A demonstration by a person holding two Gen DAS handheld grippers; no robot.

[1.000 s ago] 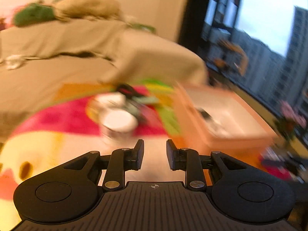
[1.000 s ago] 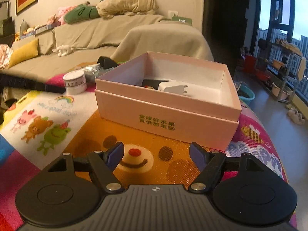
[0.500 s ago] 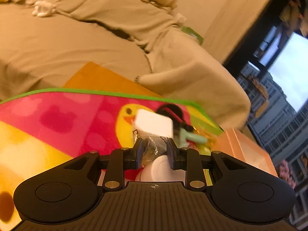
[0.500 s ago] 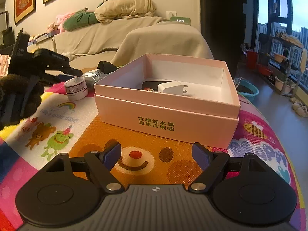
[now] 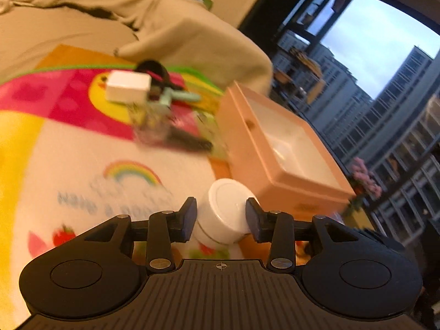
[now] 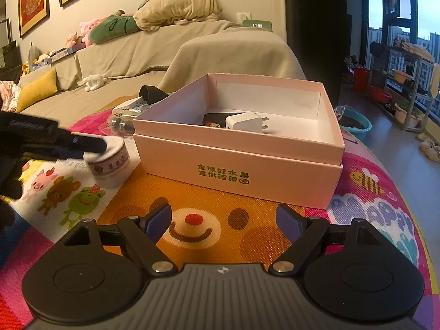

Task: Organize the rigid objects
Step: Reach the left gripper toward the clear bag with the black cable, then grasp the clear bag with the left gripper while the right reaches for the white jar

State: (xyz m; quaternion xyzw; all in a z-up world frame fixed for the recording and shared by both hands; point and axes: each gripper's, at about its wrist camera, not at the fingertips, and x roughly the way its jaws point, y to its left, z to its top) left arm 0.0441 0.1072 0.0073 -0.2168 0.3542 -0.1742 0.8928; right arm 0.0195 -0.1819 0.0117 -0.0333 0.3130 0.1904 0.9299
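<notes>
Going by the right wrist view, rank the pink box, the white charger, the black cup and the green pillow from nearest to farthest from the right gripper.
1. Pink box, straight ahead of the right gripper on the mat.
2. White charger, lying inside the box.
3. Black cup, behind the box's left corner.
4. Green pillow, up on the sofa at the back left.

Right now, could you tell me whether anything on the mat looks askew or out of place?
The white jar stands tilted rather than upright, leaning between the left gripper fingers beside the pink box. The gripper's jaws have just been opening, with the jar between them. Nothing looks spilled or damaged.
</notes>
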